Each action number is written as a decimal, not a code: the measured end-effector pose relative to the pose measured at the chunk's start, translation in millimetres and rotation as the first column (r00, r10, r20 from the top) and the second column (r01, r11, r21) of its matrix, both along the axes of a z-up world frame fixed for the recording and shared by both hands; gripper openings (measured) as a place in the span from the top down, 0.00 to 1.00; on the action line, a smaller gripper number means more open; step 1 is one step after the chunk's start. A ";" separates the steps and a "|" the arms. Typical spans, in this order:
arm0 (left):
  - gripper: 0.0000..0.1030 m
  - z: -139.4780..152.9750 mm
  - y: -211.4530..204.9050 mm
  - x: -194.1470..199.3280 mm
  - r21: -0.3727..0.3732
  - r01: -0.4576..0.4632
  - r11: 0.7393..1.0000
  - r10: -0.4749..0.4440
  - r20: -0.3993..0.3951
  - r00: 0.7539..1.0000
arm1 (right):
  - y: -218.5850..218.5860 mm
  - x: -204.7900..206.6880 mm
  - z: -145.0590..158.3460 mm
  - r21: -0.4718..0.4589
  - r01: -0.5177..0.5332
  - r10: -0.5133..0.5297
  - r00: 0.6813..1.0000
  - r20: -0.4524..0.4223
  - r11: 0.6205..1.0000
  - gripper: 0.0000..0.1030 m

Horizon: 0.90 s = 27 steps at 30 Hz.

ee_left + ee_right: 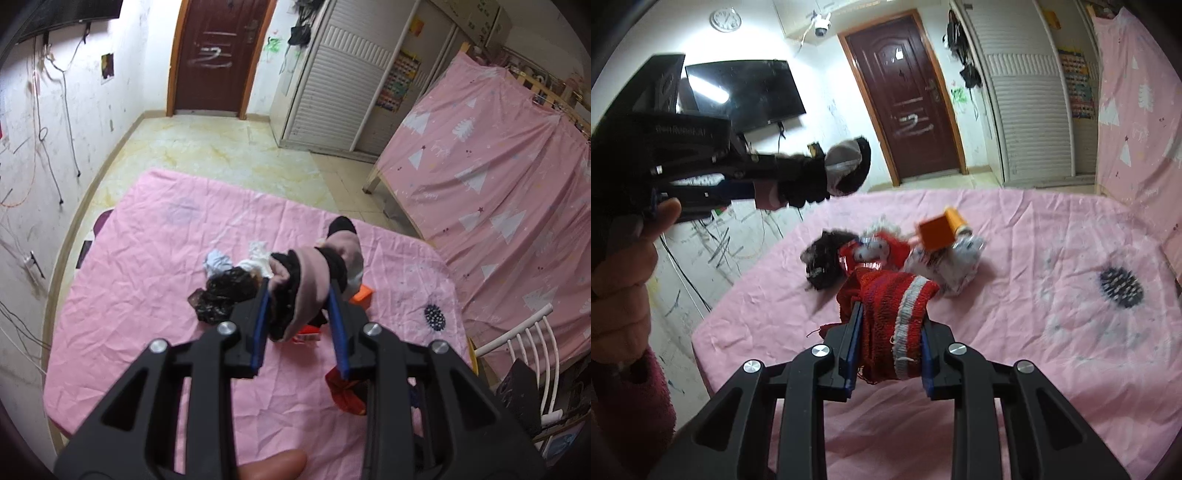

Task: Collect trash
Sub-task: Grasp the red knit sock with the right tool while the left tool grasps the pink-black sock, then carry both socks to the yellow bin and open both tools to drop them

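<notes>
Above pink sheet (1034,332) | left gripper (300,291) clamps pink-black cloth (314,273) | right gripper (891,314) clamps red knit (890,310)

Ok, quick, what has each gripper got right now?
Left gripper: shut on the pink and black cloth.
Right gripper: shut on the red knit cloth.

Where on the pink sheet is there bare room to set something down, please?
Bare pink cotton sheet lies in front of the pile, and between the pile and the dark spiky print. The far strip toward the brown door is free too. Crowded: the crumpled black plastic bag, orange cardboard box and white wrappers mid-sheet.
</notes>
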<state>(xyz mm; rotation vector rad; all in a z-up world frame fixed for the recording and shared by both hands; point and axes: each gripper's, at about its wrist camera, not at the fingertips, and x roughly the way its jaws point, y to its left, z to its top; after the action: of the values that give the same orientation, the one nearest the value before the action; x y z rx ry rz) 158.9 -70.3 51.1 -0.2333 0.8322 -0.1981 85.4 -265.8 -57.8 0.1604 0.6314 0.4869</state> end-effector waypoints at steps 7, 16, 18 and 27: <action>0.73 10.0 -30.9 -8.5 0.023 0.061 0.998 -0.062 0.026 0.998 | -44.5 -13.0 22.4 0.048 0.092 -0.095 0.993 0.069 0.995 0.81; 0.73 11.9 -78.0 -10.7 0.060 0.127 0.990 -0.129 0.026 0.991 | -108.7 -24.0 28.8 0.120 0.203 -0.215 0.971 0.103 0.972 0.81; 0.73 10.9 -88.3 -11.2 0.070 0.138 0.988 -0.140 0.022 0.990 | -120.6 -25.3 28.6 0.131 0.219 -0.233 0.967 0.104 0.967 0.81; 0.73 6.2 -131.0 -12.7 0.102 0.190 0.976 -0.192 0.008 0.981 | -161.0 -28.7 30.1 0.176 0.281 -0.302 0.947 0.110 0.943 0.81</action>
<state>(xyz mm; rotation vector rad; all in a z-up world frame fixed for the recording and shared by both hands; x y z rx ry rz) 146.2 -201.3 57.3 -0.0562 0.8449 -0.3368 56.7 -426.8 -27.7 0.3638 0.4246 0.2569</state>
